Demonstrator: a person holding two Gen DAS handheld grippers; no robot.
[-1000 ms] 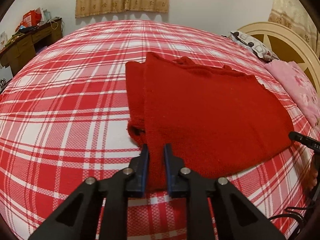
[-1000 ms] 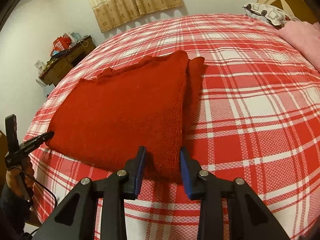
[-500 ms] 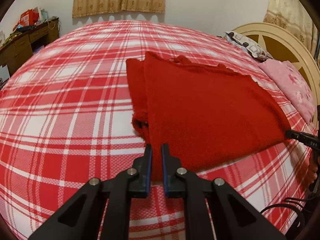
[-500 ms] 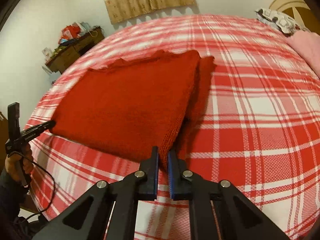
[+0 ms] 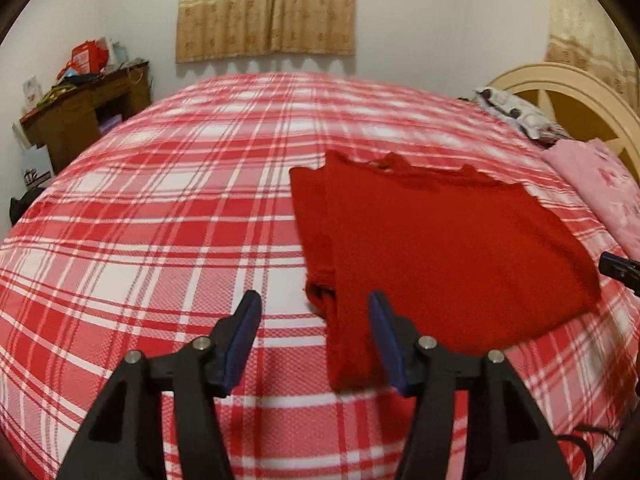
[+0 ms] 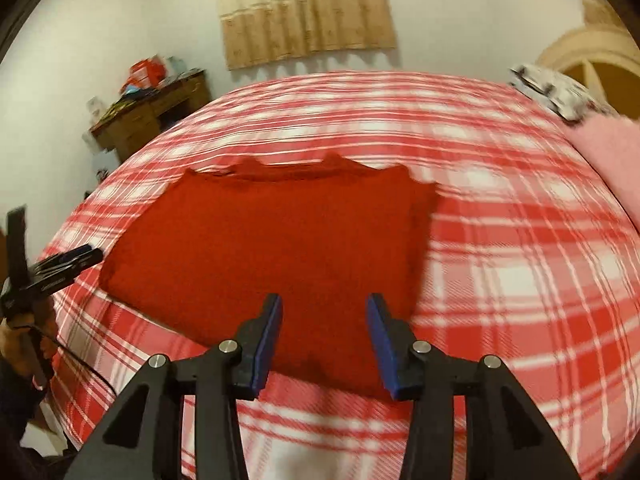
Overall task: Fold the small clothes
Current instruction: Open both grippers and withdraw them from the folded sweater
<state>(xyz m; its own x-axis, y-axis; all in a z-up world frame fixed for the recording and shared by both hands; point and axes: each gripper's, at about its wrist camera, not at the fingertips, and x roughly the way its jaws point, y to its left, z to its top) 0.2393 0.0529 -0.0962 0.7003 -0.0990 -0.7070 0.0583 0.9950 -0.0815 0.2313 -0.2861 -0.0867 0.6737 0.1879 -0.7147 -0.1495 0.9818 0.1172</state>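
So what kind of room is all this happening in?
A bedroom in a home, most likely. A bed with a red plaid cover fills the view, with a cream headboard and pillows at one end. A curtained window and a cluttered wooden desk stand along the walls.

Bed fills most of both frames, covered in a red-and-white plaid sheet. Red knit garment lies flat on it, folded, right of centre in the left wrist view, left of centre in the right. Pink blanket at right edge, patterned pillow upper right beside it.
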